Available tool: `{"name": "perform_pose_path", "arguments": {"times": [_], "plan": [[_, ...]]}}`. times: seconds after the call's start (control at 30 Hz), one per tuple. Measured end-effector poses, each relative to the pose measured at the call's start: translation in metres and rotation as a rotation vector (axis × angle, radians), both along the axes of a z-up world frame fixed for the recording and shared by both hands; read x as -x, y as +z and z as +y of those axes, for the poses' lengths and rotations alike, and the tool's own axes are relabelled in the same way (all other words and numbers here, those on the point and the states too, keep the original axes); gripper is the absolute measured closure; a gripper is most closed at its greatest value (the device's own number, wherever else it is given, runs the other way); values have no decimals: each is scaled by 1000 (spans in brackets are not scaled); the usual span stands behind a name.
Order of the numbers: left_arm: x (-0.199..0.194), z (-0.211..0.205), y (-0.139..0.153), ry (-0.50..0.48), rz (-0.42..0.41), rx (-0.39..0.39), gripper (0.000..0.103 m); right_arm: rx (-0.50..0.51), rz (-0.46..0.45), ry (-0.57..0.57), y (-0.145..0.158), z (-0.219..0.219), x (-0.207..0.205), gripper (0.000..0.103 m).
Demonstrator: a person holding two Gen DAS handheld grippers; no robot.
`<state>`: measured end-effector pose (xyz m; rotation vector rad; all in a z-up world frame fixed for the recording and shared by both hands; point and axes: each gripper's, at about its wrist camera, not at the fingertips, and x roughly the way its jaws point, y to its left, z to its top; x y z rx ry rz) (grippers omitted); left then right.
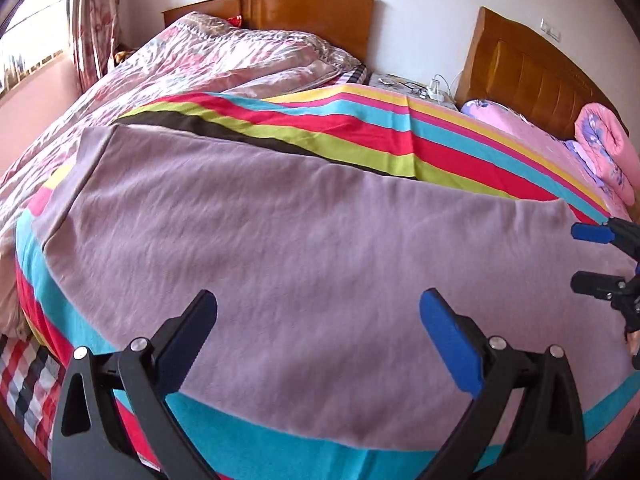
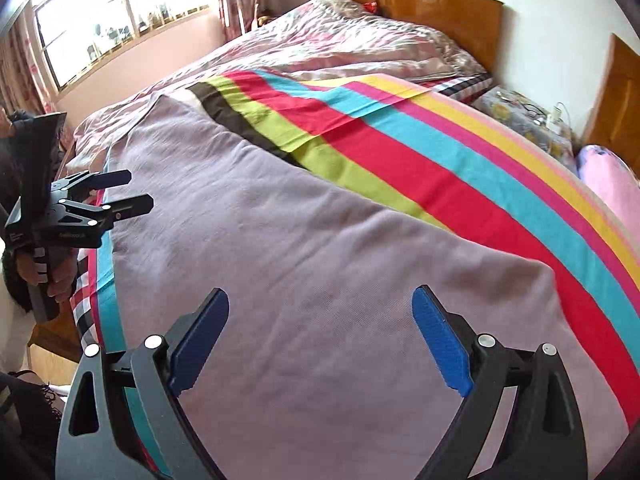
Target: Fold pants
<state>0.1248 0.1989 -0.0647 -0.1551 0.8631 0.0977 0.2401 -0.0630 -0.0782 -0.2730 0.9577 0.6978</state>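
The mauve pants [image 1: 280, 240] lie flat and smooth on a striped sheet [image 1: 360, 128] across the bed. My left gripper [image 1: 318, 304] hovers over their near edge, open, with nothing between its blue pads. At the right edge of that view my right gripper [image 1: 580, 258] also stands open above the fabric. In the right wrist view the pants [image 2: 300, 248] fill the middle, and my right gripper [image 2: 320, 298] is open over them without touching cloth. My left gripper [image 2: 136, 190], held by a hand [image 2: 56, 276], is open at the pants' left end.
A crumpled pink floral quilt [image 1: 224, 60] lies behind the sheet, below a wooden headboard [image 1: 312, 16]. A nightstand [image 1: 412, 88] with glasses and a charger stands between the beds. A rolled pink blanket [image 1: 608, 152] is at the right. A window [image 2: 120, 12] is on the left.
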Motion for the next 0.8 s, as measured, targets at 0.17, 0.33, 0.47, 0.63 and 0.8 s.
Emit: {"name": "perform_pose_path", "arguments": {"times": [0.17, 0.33, 0.47, 0.63, 0.8], "plan": [[20, 37, -11, 23, 38, 31, 2, 92, 46, -20, -27, 31, -24, 11], [27, 46, -13, 11, 6, 60, 1, 56, -31, -137, 5, 38, -16, 11], [35, 40, -3, -20, -32, 72, 2, 46, 23, -1, -5, 89, -20, 11], [54, 51, -2, 9, -56, 67, 1, 96, 26, -174, -14, 93, -47, 11], [70, 74, 6, 72, -115, 160, 2, 5, 0, -116, 13, 107, -20, 11]]}}
